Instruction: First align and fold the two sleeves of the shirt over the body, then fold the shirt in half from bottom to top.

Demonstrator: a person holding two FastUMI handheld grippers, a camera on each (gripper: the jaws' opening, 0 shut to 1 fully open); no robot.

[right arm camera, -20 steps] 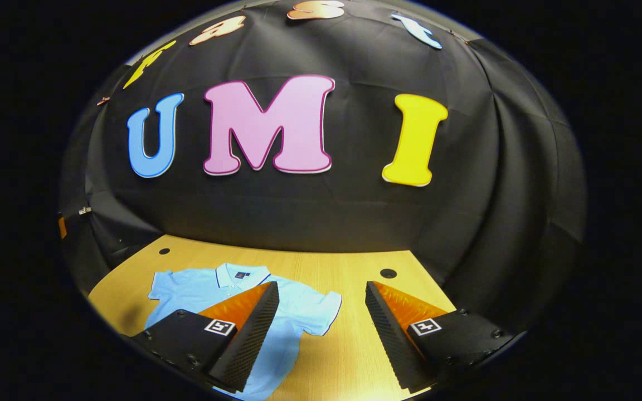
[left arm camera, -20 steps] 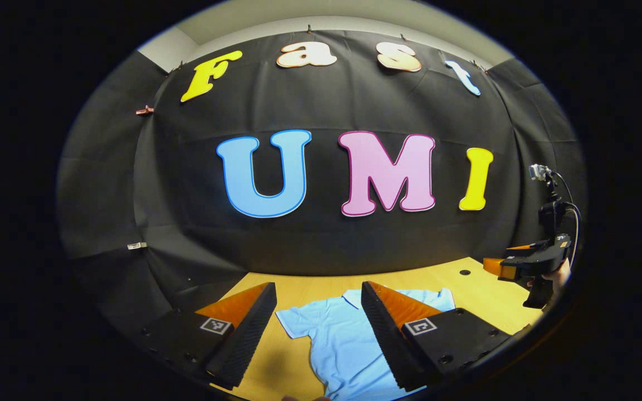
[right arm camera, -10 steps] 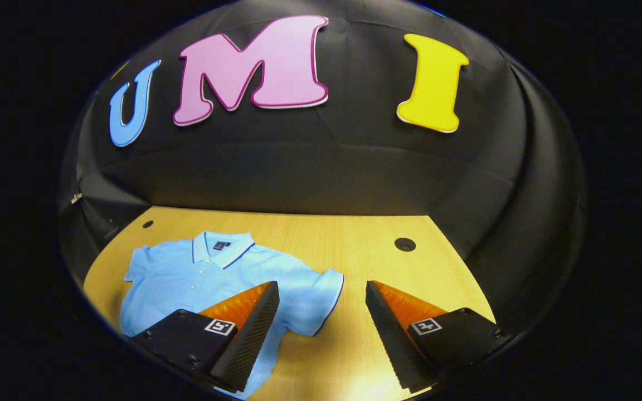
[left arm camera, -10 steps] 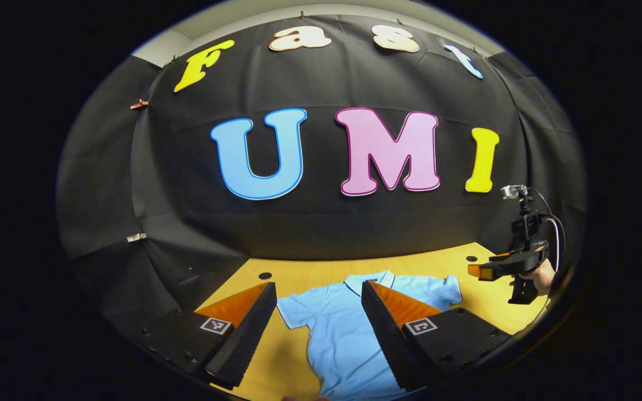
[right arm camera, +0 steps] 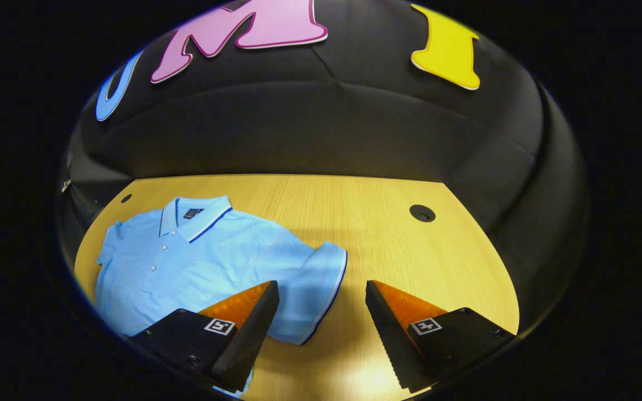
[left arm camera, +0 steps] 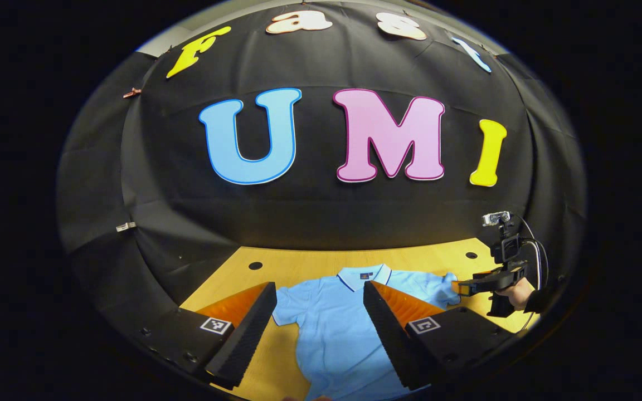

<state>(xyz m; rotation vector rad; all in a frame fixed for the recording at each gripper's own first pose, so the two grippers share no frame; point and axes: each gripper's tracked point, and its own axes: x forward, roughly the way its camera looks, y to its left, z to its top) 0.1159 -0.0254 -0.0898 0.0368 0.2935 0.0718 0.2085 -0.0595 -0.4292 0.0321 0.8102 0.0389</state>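
Light-blue short-sleeved polo shirt with dark-trimmed collar and cuffs (right arm camera: 198, 262) lies flat, unfolded, on the pale wooden tabletop (right arm camera: 410, 250), left-centre of the right gripper view, lower centre of the left gripper view. Right gripper (right arm camera: 321, 328) spread wide, empty, poised above the table over the near sleeve cuff (right arm camera: 321, 289). Left gripper (left arm camera: 318, 328) also spread, empty, above shirt body. Fabric looks thin, limp, light; likely bunches and slides. Best pinch at sleeve hem edge, both layers.

The left gripper (left arm camera: 317, 303) is hovering wide open over the shirt (left arm camera: 332, 334) — the right gripper (left arm camera: 460, 287) is nearing its far sleeve.
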